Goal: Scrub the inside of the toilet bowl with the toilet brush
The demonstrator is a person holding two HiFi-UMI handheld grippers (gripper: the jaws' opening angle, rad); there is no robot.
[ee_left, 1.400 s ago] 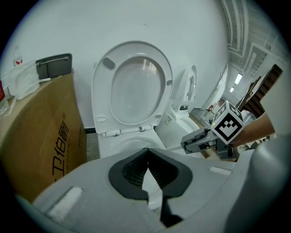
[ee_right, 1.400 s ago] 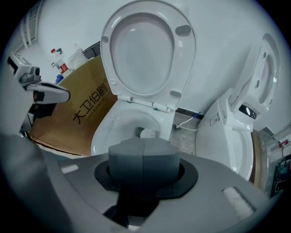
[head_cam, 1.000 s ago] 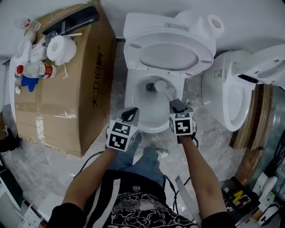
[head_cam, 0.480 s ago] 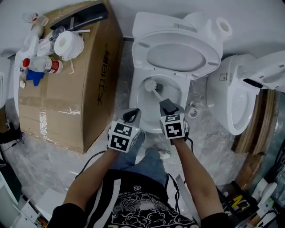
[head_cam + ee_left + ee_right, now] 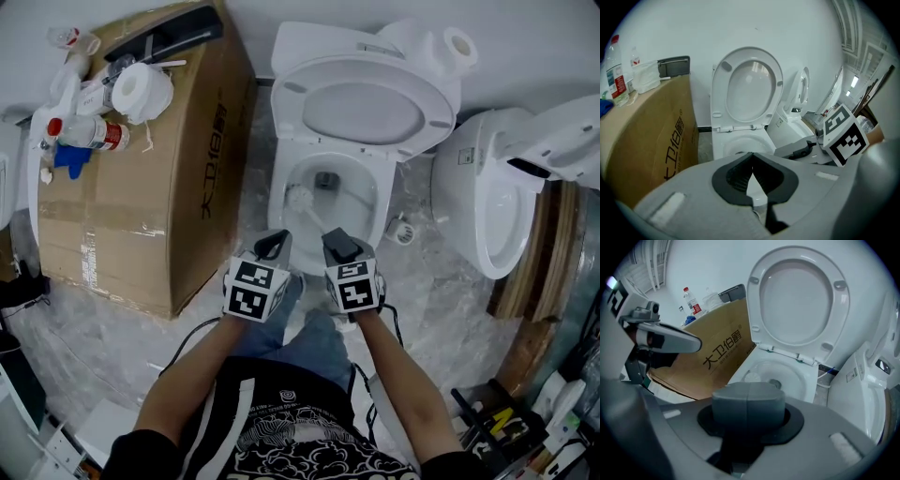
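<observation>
White wall and a film-covered floor frame a toilet with its lid raised, seen from above. A cardboard box stands just to its left and a second toilet to its right. The right gripper hovers over the near rim, clamped on the handle of the brush. The left gripper hangs beside it, jaws together and empty. The brush head sits inside the bowl against the left inner wall, near the drain. Its long axis slopes from the gripper down and away, with the head pointing forward and left. Scrubbing well likely calls for a firm grip, bristles pressed to the porcelain, and strokes swept round the wall without levering the handle on the rim.
</observation>
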